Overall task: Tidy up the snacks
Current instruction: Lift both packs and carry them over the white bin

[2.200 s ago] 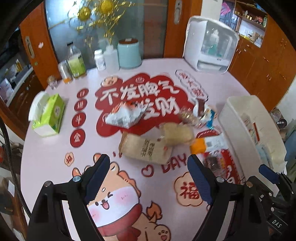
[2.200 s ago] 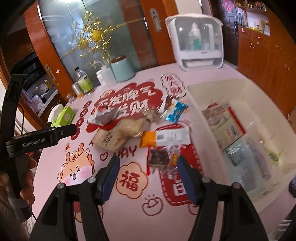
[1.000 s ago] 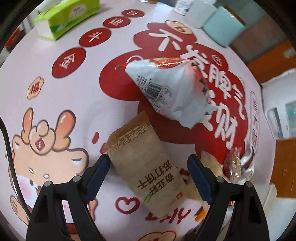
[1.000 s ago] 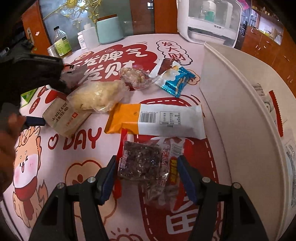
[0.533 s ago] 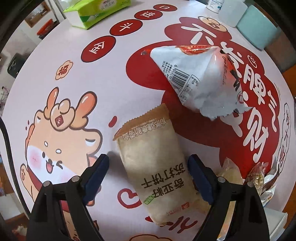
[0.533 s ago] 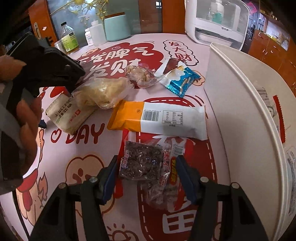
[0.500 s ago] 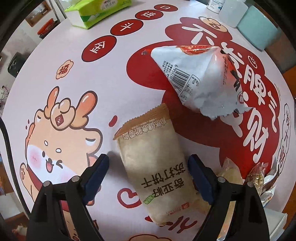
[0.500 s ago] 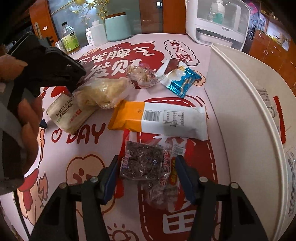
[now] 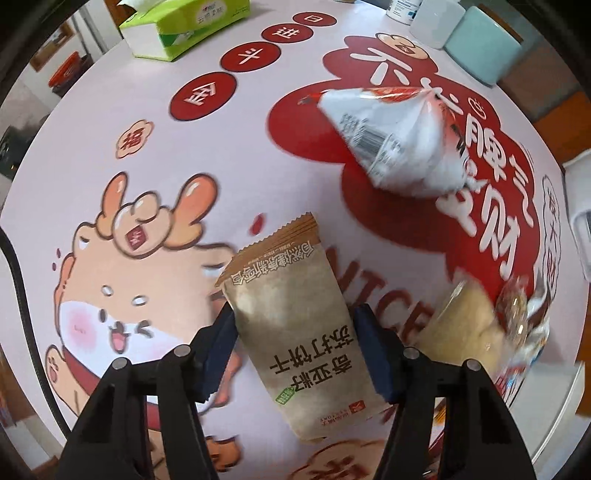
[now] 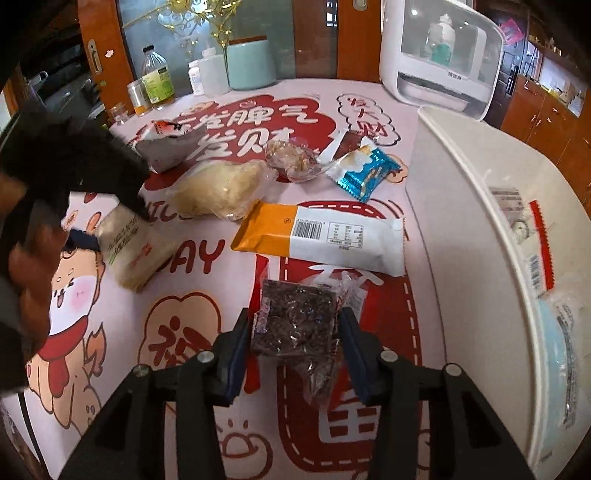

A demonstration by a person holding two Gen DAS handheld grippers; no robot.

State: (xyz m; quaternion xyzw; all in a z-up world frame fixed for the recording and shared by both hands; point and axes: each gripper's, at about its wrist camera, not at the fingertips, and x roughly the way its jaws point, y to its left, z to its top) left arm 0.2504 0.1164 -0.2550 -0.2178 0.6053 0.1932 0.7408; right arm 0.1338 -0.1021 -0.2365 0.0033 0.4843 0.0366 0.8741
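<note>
The left gripper [image 9: 295,347] points almost straight down at the table, and its jaws are closing on a brown paper biscuit packet [image 9: 295,332]. Both blue pads already touch the sides of the packet, so it is pinched between them. The packet lies flat on the pink printed tablecloth [image 9: 129,166], beside the cartoon animal drawing. A little further away lies a white and red crumpled snack bag [image 9: 395,144], well apart from the brown packet. At the far edge of the table stand a green tissue box [image 9: 184,26] and a pale teal canister [image 9: 480,55].

The right gripper [image 10: 293,336] is tilted down over a clear packet of dark snack [image 10: 295,317], and its jaws are closing too. The packet sits between the blue pads and they seem to press its two sides. Just behind it lies a long orange and white packet [image 10: 321,236]. Further back I see a clear bag of pale yellow food [image 10: 218,188], a small clear bag of nuts [image 10: 295,158] and a blue and white wrapper [image 10: 365,173]. At the right side stands a white plastic bin [image 10: 461,192] with some packets already inside. A hand [image 10: 26,258] holding the left gripper shows at the left edge of the right wrist view.
</note>
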